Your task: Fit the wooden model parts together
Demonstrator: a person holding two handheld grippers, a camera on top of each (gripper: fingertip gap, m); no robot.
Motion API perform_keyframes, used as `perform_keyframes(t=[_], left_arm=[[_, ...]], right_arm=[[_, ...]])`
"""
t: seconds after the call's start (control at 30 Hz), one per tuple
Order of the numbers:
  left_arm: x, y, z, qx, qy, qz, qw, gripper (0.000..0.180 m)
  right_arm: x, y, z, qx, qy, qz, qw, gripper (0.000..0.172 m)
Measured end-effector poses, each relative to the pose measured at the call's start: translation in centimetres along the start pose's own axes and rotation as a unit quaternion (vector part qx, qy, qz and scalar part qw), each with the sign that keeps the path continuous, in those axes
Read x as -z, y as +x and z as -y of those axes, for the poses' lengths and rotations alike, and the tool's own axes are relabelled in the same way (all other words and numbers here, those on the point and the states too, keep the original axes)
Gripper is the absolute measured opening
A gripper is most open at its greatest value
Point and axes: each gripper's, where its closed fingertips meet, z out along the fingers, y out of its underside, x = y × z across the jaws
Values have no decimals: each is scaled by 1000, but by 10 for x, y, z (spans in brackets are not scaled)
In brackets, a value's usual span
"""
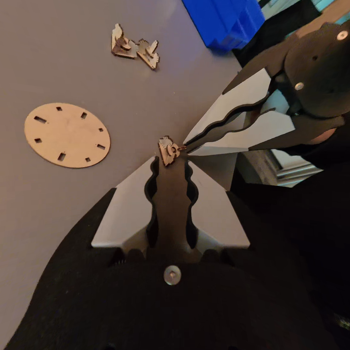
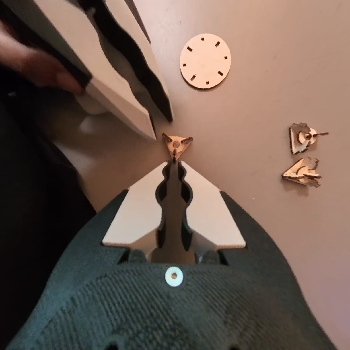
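Observation:
A small triangular wooden piece (image 1: 168,150) with three thin dark fins hangs just above the grey table (image 1: 56,56). My right gripper (image 2: 173,162) is shut on one fin of this piece (image 2: 176,144). In the left wrist view the right gripper (image 1: 185,148) comes in from the right and pinches that fin at its tips. My left gripper (image 1: 171,159) is open, and its fingertips stand either side of the piece's near corner without pressing on it. In the right wrist view the left gripper (image 2: 162,129) hangs open just left of the piece.
A round wooden disc (image 1: 67,135) with several slots lies flat on the table; it also shows in the right wrist view (image 2: 205,60). Two more small wooden assemblies (image 1: 123,43) (image 1: 149,53) lie farther off. A blue bin (image 1: 223,22) stands at the table's far edge. About 8 cm separates my left fingertips from the round wooden disc (image 1: 67,135). It is also in sight in the right wrist view (image 2: 205,58).

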Motion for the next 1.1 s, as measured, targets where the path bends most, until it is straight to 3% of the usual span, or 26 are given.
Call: perform_keyframes(t=[0.3,0.53,0.87,1.1], left_arm=[[-11,-2,-2,2,-25,11,1000,6],[-12,-2,-3,4,-29,7,1000,6],[-12,-2,-3,16,-31,-1,999,7],[-11,-3,-2,22,-29,-5,999,7]], right_arm=[[-7,2,0,34,-10,-4,999,1],[-7,4,-1,38,-43,-10,998,0],[-9,3,-1,35,-158,29,986,0],[-9,4,-1,29,-162,34,986,0]])
